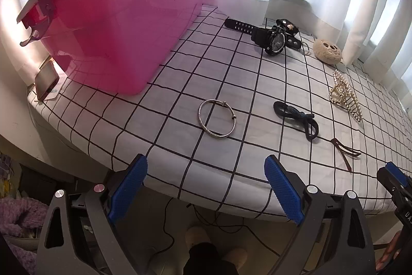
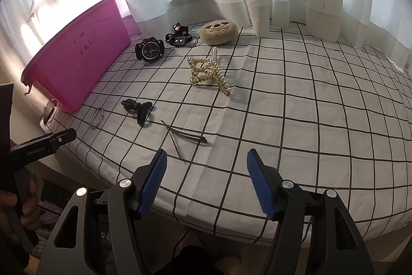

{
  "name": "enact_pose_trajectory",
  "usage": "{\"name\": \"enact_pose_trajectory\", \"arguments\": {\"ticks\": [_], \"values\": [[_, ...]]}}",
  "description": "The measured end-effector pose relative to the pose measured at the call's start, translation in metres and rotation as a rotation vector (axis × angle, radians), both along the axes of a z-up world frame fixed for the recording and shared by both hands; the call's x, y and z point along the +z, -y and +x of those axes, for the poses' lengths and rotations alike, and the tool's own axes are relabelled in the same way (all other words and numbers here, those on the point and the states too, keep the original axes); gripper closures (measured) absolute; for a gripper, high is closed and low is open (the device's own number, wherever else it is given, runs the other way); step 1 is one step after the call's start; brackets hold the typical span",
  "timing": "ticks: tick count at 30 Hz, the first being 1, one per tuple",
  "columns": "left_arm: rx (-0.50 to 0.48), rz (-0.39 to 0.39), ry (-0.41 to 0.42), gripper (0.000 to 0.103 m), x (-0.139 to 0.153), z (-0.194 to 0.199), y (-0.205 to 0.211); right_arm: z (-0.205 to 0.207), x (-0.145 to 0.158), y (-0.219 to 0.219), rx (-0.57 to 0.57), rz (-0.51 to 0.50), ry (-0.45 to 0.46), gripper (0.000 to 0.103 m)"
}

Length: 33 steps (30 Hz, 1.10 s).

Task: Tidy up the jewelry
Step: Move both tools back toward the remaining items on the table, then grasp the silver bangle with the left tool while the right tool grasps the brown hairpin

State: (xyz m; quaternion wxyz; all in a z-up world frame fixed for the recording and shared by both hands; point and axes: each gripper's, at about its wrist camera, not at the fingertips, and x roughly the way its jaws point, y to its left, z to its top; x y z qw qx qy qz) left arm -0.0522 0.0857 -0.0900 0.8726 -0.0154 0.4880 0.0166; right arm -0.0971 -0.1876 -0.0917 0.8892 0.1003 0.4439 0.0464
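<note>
Both my claws, left (image 1: 206, 187) and right (image 2: 206, 182), gape empty near the bangle (image 1: 217, 118); its thin rim may slip my pinch.

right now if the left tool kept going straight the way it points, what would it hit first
Most likely the round silver metal bangle, lying flat on the white black-checked tablecloth straight ahead of the open left tool. Nothing sits between them, though depth is uncertain.

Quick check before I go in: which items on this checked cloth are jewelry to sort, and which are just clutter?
To sort:
silver bangle
black watch
pearl hair claw
black hair tie
brown hair clip

Lying about:
pink storage bin
phone
beige plush pouch
</note>
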Motion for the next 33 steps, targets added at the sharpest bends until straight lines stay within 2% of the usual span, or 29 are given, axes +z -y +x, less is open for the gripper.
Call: {"name": "enact_pose_trajectory", "arguments": {"ticks": [8,19,33], "values": [[0.024,-0.006,0.018,0.012,-0.022,0.024,-0.002,0.011,-0.014,-0.004,-0.023,0.006,0.048,0.041],[-0.015,-0.007,0.032,0.012,-0.035,0.042,0.008,0.033,-0.029,-0.023,0.051,-0.022,0.036,0.041],[-0.011,-0.013,0.043,0.012,-0.043,0.055,0.006,0.052,-0.038,-0.045,0.126,-0.186,0.047,0.036]]}}
